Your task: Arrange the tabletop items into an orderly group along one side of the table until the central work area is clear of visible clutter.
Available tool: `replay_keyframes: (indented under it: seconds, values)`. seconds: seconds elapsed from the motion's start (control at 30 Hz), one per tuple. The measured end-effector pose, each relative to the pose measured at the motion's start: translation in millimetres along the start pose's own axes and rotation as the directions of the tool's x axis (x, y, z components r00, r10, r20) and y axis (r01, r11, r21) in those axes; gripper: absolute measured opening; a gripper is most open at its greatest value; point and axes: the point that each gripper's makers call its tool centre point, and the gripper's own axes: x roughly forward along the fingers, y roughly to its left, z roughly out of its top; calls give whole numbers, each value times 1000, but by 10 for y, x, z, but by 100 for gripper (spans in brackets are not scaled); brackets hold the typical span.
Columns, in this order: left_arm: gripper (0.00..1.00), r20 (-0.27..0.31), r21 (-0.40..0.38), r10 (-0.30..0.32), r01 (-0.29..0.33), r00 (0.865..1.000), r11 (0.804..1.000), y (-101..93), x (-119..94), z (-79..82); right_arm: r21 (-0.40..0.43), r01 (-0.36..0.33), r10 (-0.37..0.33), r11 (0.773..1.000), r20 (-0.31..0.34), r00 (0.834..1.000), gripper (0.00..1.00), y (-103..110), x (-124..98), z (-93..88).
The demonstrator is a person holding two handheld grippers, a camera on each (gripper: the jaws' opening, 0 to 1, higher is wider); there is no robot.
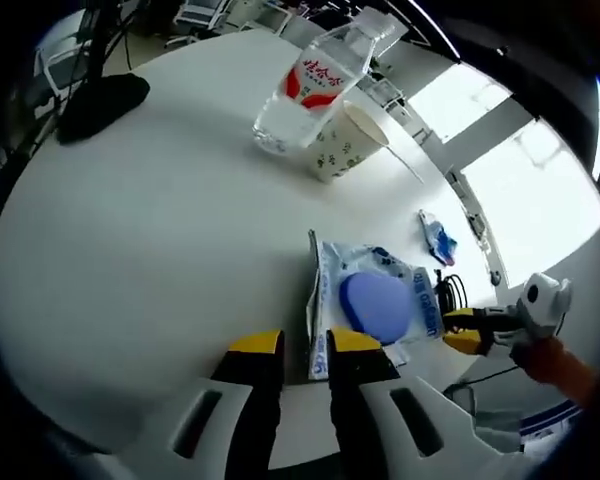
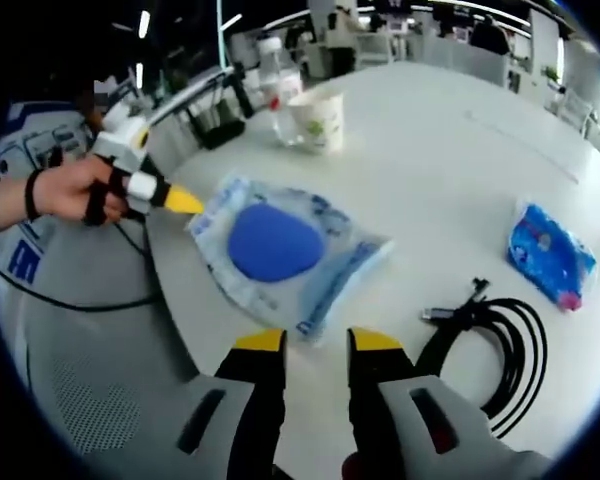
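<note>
A clear plastic bag with a blue oval pad inside lies flat near the white table's edge. My left gripper is open, and the bag's near edge runs between its yellow-tipped jaws. In the right gripper view the same bag lies just ahead of my open right gripper, whose jaws hold nothing. The left gripper comes in from the left there, held by a hand, its tip at the bag's corner. The right gripper appears beside the bag's far side.
A water bottle leans by a paper cup farther up the table. A small blue packet and a coiled black cable lie to the right. A black object sits at the far left rim. Chairs stand beyond.
</note>
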Motion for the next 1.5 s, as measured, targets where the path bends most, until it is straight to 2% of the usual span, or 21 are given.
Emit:
replay_keyframes:
  seconds: [0.23, 0.37, 0.57, 0.83, 0.9, 0.93, 1.0, 1.07, 1.33, 1.5]
  values:
    - [19, -18, 39, 6, -6, 1000, 999, 35, -11, -140, 114, 8, -13, 993, 36, 999, 24, -94, 30, 69]
    - [19, -8, 37, 4, -3, 1000, 999, 36, -23, -150, 174, 1, -9, 985, 44, 999, 28, -89, 99, 75]
    - [20, 3, 17, -12, 11, 1000, 1000, 27, 2, -133, 214, -12, -1, 977, 58, 998, 28, -73, 188, 117]
    - [14, -19, 26, -2, 2, 1000, 1000, 8, 63, -166, 260, -20, 6, 965, 54, 999, 26, -25, 343, 143]
    - [9, -28, 24, 2, -1, 1000, 1000, 3, 81, -188, 260, -25, 11, 965, 55, 998, 16, 18, 357, 151]
    - [6, -28, 24, 21, -20, 999, 1000, 16, 80, -192, 236, 10, -24, 972, 60, 998, 13, -23, 343, 169]
    - [3, -37, 62, 15, -13, 999, 998, -25, 72, -194, 229, 24, -38, 973, 57, 998, 3, -41, 295, 167]
    - [1, -37, 72, -5, 8, 999, 997, -85, 69, -183, 271, 5, -32, 963, 94, 995, 2, -55, 257, 215]
    - [0, -30, 88, -37, 40, 999, 995, -334, 89, -117, 270, 4, -47, 963, 154, 987, 1, -124, -46, 205]
    - [0, -33, 108, -68, 72, 997, 992, -543, 155, -104, 317, 24, -87, 948, 187, 978, 1, -182, -254, 91]
